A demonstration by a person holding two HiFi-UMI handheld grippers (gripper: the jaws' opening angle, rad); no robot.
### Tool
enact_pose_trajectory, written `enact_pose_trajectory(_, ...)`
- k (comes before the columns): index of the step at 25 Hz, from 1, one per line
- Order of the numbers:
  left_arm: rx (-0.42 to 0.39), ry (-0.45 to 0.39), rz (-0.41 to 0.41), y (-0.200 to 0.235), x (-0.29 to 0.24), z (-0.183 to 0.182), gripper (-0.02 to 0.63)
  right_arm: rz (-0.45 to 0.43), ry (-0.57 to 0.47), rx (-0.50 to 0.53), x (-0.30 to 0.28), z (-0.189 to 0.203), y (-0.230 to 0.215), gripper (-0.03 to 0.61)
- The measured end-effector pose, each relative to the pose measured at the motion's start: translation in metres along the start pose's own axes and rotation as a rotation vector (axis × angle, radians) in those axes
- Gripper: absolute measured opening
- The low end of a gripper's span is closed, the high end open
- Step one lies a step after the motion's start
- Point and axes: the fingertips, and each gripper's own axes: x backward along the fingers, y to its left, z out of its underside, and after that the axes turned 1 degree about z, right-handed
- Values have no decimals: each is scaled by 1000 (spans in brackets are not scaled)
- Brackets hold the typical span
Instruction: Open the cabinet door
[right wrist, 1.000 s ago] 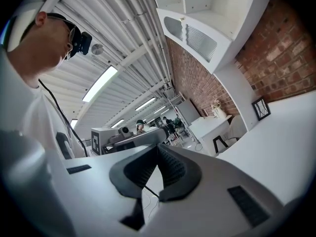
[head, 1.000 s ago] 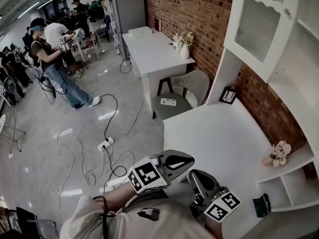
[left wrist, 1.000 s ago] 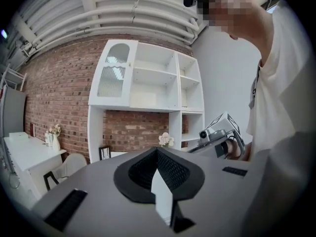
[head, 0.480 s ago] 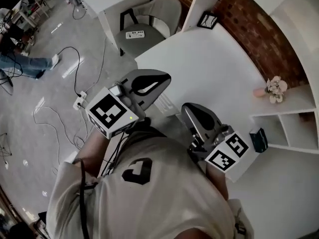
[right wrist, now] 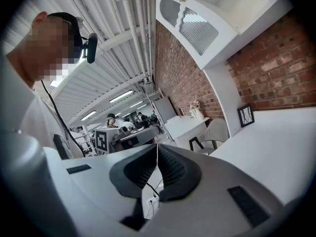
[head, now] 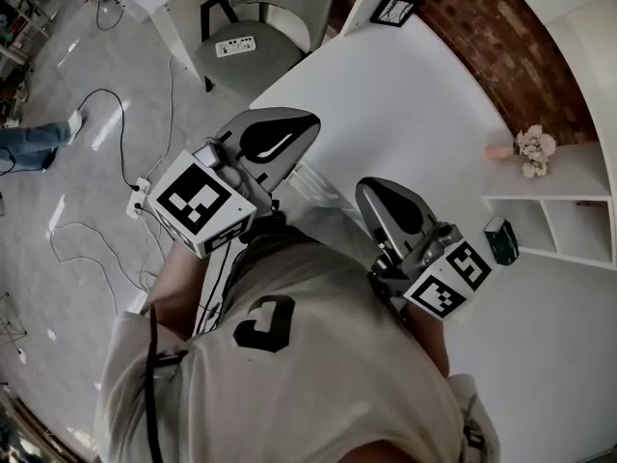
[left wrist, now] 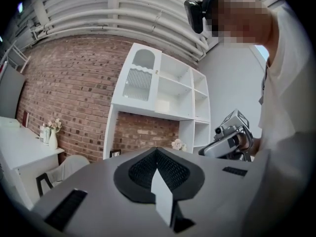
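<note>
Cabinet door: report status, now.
Left tool shut, empty. Right tool shut, empty. Cabinet door closed, high up, neither tool on it. White desk stands below it.

The cabinet door [left wrist: 140, 78] is white, the brick wall [left wrist: 64, 93] red-brown.

Table [head: 415, 104] along brick wall [head: 501, 37]; picture frame [head: 393, 10] at its far end against the wall, chair [head: 280, 8] just left of that end with power strip [head: 236, 44] on its seat, flowers [head: 530, 150] on shelf unit [head: 578, 177] at right, cabinet door [left wrist: 139, 78] high above the table, cables [head: 106, 114] on the floor [head: 58, 162] at left.
</note>
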Motion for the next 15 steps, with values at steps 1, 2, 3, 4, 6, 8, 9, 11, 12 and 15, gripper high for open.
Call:
enact_pose_trajectory(1, 17, 7, 7, 2, 2, 4, 17, 5, 4, -2, -5, 2, 1, 28)
enact_pose_trajectory(2, 34, 11, 13, 4, 5, 8, 17, 9, 10, -4, -9, 5, 2, 28)
enact_pose_trajectory(3, 46, 12, 19, 6, 7, 11, 17, 11, 15, -4, -14, 7, 2, 28)
enact_pose_trajectory(4, 50, 12, 25, 9, 8, 14, 17, 13, 15, -1, -18, 9, 2, 28)
enact_pose_trajectory(6, 34, 10, 41, 18, 4, 17, 17, 22, -4, 10, -27, 7, -4, 28)
enact_pose_trajectory(8, 26, 15, 55, 20, -1, 19, 17, 34, -21, 10, -28, 2, -13, 28)
enact_pose_trajectory(9, 35, 22, 55, 18, -3, 21, 17, 39, -23, 4, -25, 0, -18, 28)
enact_pose_trajectory(11, 52, 31, 44, 12, -7, 21, 17, 52, -37, -6, -16, -9, -29, 28)
enact_pose_trajectory(12, 54, 35, 35, 11, -10, 20, 17, 62, -57, -6, -12, -17, -37, 28)
enact_pose_trajectory(15, 28, 29, 24, 8, -24, 16, 17, 96, -149, 9, 5, -51, -67, 28)
